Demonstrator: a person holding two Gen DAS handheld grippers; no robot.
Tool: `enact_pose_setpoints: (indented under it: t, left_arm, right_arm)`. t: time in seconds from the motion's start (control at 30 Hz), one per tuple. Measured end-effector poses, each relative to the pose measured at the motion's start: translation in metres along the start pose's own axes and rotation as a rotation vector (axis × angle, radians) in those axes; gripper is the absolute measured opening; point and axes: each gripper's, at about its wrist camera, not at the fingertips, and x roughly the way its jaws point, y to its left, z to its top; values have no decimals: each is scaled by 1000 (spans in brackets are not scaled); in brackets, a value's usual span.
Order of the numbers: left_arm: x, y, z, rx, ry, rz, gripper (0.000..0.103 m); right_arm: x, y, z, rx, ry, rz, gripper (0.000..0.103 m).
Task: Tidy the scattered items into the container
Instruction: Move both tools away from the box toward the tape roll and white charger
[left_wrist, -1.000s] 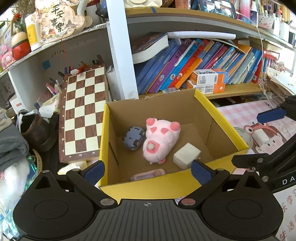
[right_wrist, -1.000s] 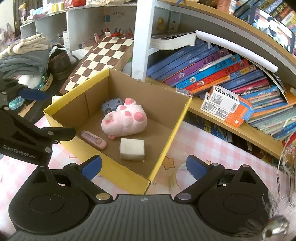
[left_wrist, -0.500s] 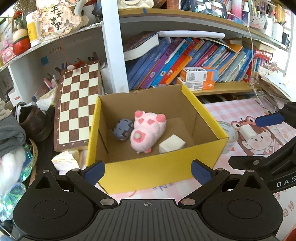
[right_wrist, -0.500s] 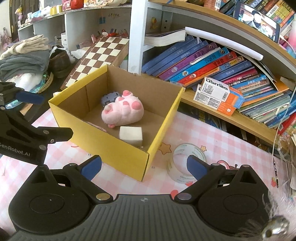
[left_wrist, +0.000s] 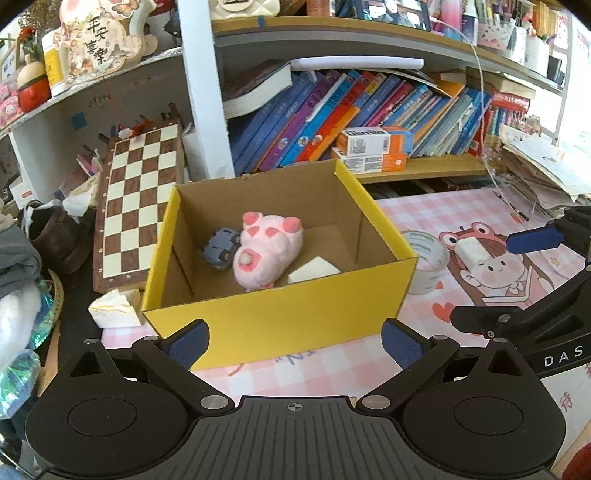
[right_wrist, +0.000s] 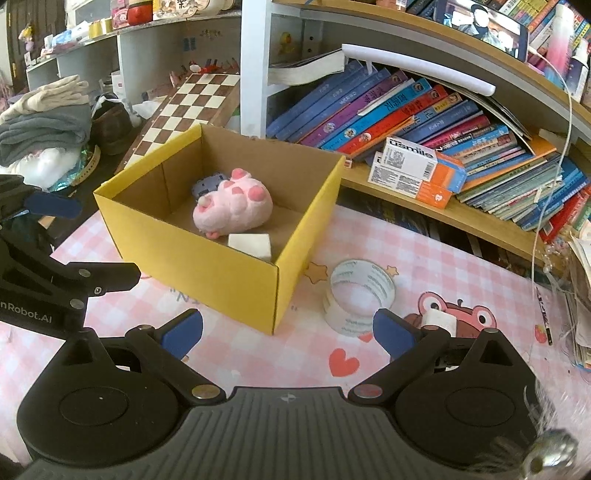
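Observation:
A yellow cardboard box (left_wrist: 280, 325) (right_wrist: 207, 273) stands on the pink checked mat. Inside it lie a pink plush toy (left_wrist: 267, 254) (right_wrist: 232, 208), a grey-blue toy (left_wrist: 219, 249) (right_wrist: 207, 181) and a white block (left_wrist: 314, 270) (right_wrist: 250, 245). A tape roll (right_wrist: 360, 299) (left_wrist: 424, 262) and a small white item (right_wrist: 439, 319) (left_wrist: 472, 253) lie on the mat right of the box. My left gripper (left_wrist: 295, 338) is open and empty, in front of the box. My right gripper (right_wrist: 288, 330) is open and empty, near the box's corner.
A chessboard (left_wrist: 138, 199) leans behind the box at the left. Shelves of books (right_wrist: 388, 110) run behind it. Folded clothes (right_wrist: 44, 125) and a brown shoe (left_wrist: 55, 236) lie at the far left. A white crumpled thing (left_wrist: 116, 308) lies left of the box.
Both grippers have drawn back and away from the box, which now looks smaller and farther. The tape roll and small white item have come into view. Both stay open.

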Motion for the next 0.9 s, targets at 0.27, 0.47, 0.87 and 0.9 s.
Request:
enact_pose_setpoints:
  t: [0.27, 0.47, 0.87, 0.9]
  left_arm:
    - [-2, -16, -1, 1, -3, -1, 101]
    - [-3, -32, -1, 5, -1, -3, 101]
    - [-1, -72, 2, 40, -1, -4, 101]
    - [-1, -75, 3, 43, -1, -4, 101]
  right_arm:
    - [-10, -15, -12, 13, -4, -12, 100]
    - [-16, -29, -22, 34, -4, -19, 100]
    - [-28, -64, -41, 70, -18, -35, 100]
    - [-29, -67, -43, 72, -20, -36, 100]
